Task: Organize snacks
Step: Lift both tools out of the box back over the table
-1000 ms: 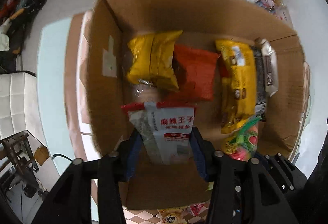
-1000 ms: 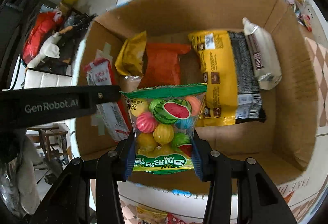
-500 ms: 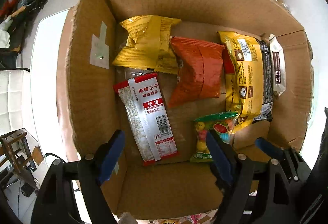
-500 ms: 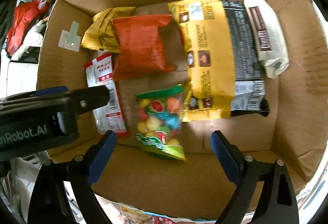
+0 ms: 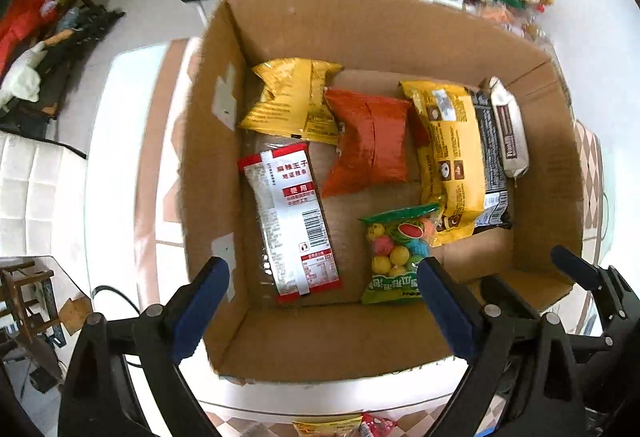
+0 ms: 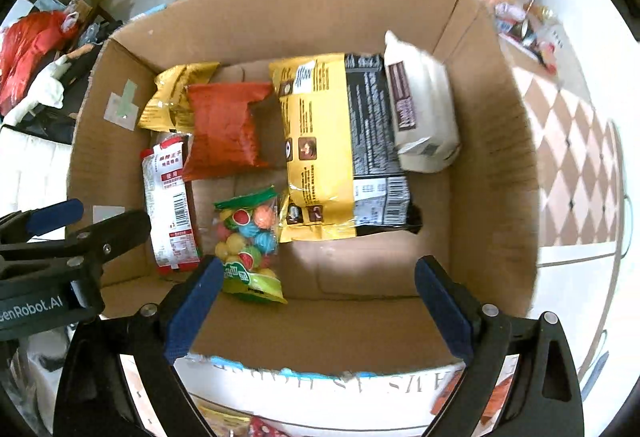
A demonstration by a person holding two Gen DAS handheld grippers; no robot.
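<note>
Both tools above the cardboard box (image 5: 360, 33), pointing down into it. Left tool (image 5: 322, 301) and right tool (image 6: 318, 299) have just been opening; jaws wide apart, nothing between the pads. Red-and-white packet (image 5: 294, 221) and fruit-candy bag (image 5: 398, 251) lie flat on the box floor, apart, near the front wall.

Snack pkts in cardboard box (image 5: 360, 341), candy bag (image 5: 394, 253) right of noodle pkt (image 5: 294, 225), chips behind
</note>
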